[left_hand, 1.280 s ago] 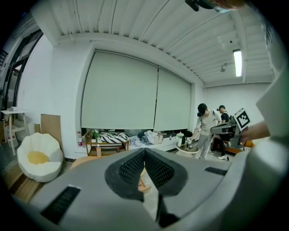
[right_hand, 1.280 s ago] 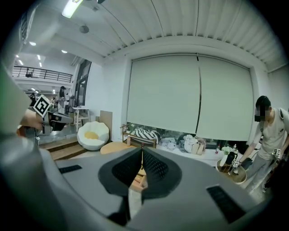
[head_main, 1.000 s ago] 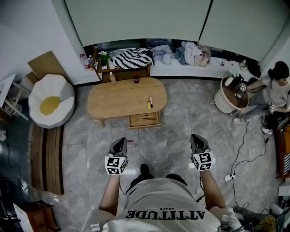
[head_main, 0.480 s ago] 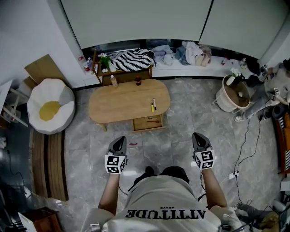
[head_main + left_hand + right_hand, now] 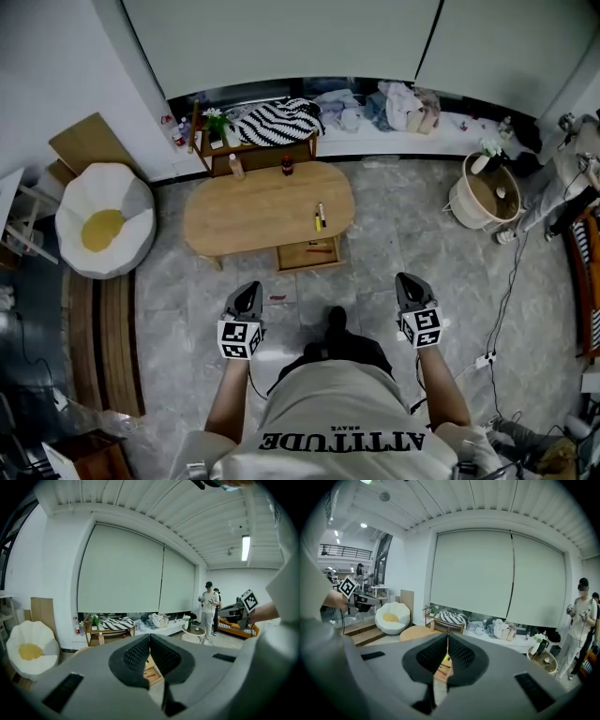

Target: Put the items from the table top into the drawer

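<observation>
Not far along by the look of it, and nothing is being carried right now. The left gripper (image 5: 247,292) is seen with its jaws pressed together and nothing between them. Same story for the right gripper (image 5: 410,281), closed up and empty. Both are held over the floor tiles at 6 o'clock of the oval wooden table (image 5: 234,220), well apart from it. The drawer (image 5: 307,261) under the table's 5 o'clock edge is already pulled out, and a thin reddish item (image 5: 319,249), maybe a pen, can be made out lying in it, so one thing seems to be put away. Left on the table top: a yellow marker (image 5: 316,221) and a dark pen (image 5: 322,214) side by side toward 3 o'clock, near the drawer, plus a pale bottle (image 5: 234,167) and a dark bottle with a red cap (image 5: 286,167) standing at the 12 o'clock edge. So four items are reckoned as not yet moved, and the table has to be reached first. A small reddish scrap (image 5: 277,298) is also spotted on the floor just beside the left gripper; what it is can't be told.
</observation>
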A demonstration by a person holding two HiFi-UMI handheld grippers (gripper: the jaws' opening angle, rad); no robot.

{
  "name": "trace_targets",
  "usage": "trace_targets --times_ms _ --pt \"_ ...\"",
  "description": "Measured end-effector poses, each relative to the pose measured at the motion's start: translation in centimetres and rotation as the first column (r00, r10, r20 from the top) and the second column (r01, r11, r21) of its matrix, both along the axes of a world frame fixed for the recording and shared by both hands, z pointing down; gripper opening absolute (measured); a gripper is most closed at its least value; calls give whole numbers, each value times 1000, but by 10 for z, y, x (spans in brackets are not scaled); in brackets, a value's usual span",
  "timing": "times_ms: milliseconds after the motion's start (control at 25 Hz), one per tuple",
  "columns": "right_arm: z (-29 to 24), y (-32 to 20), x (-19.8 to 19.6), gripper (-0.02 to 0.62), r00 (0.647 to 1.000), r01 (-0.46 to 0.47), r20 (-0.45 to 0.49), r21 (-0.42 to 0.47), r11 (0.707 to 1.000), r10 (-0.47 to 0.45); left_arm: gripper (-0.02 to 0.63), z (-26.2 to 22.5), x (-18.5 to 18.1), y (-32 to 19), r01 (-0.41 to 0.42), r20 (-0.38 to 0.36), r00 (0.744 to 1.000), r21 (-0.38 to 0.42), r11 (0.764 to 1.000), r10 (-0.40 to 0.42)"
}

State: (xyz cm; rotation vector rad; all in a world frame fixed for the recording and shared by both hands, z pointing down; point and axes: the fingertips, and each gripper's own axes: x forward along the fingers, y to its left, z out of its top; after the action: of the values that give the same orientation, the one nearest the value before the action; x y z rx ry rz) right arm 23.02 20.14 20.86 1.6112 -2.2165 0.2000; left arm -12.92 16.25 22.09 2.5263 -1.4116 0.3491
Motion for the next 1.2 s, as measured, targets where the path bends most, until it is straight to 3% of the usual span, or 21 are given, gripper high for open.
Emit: trace_targets --times_ms 560,1200 --pt "20 -86 3 20 997 72 28 -8 997 -72 21 12 8 -58 65 25 998 -13 998 -64" --pt "60 -219 37 20 982 182 66 -103 978 -176 21 34 70 -159 120 16 993 -75 990 -119"
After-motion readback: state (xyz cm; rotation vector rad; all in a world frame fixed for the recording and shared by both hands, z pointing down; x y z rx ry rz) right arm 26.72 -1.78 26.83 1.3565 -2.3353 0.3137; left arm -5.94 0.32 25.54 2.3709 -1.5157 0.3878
